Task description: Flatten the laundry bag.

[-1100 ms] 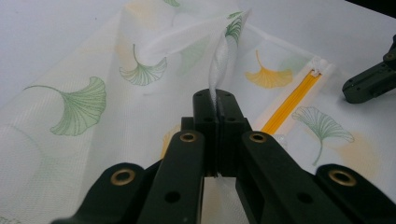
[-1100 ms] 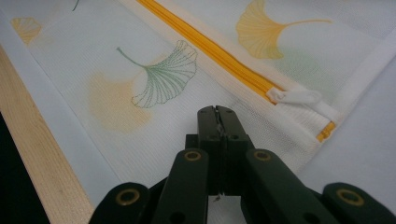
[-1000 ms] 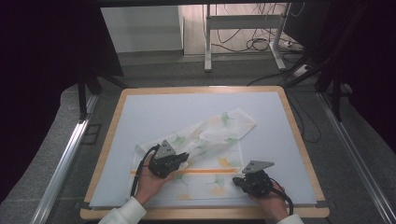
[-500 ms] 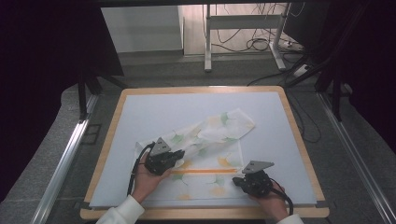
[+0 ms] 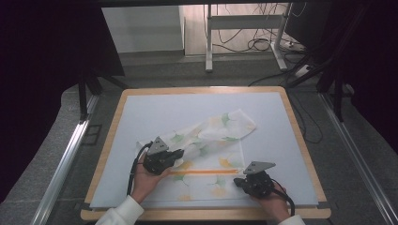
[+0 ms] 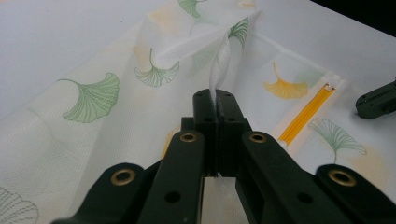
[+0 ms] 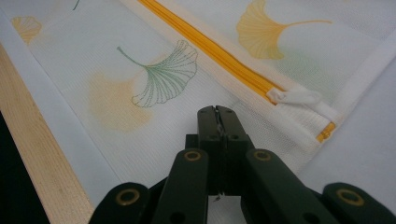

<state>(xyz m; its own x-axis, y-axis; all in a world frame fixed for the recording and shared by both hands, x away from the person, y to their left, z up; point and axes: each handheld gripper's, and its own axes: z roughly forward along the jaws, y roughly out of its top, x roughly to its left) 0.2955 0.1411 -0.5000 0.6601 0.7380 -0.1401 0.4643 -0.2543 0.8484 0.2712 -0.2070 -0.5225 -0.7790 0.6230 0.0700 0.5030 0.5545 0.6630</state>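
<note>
Writing: no brand, label or lettering can be read on the cloth bag or the claws.
Mesh bag: a white mesh bag printed with green and yellow ginkgo leaves lies on the near half of the worktop, partly folded, its far end reaching up and to the right.
Zipper: an orange zipper runs across the bag between the two claws; in the right gripper view its white pull tab lies at the end near the bag's corner.
Left claw: the left claw is closed tight on a pinched-up ridge of the mesh, which rises as a twisted white strand from between the jaws; in the high view it sits on the bag's left part, held by the left hand.
Right claw: the right claw is closed too, with a thin edge of the mesh caught between the jaws, just short of the zipper's end; in the high view it sits at the bag's near right corner, in the right hand.
Worktop: pale mat inside a wooden rim, which passes close beside the bag's near edge.
</note>
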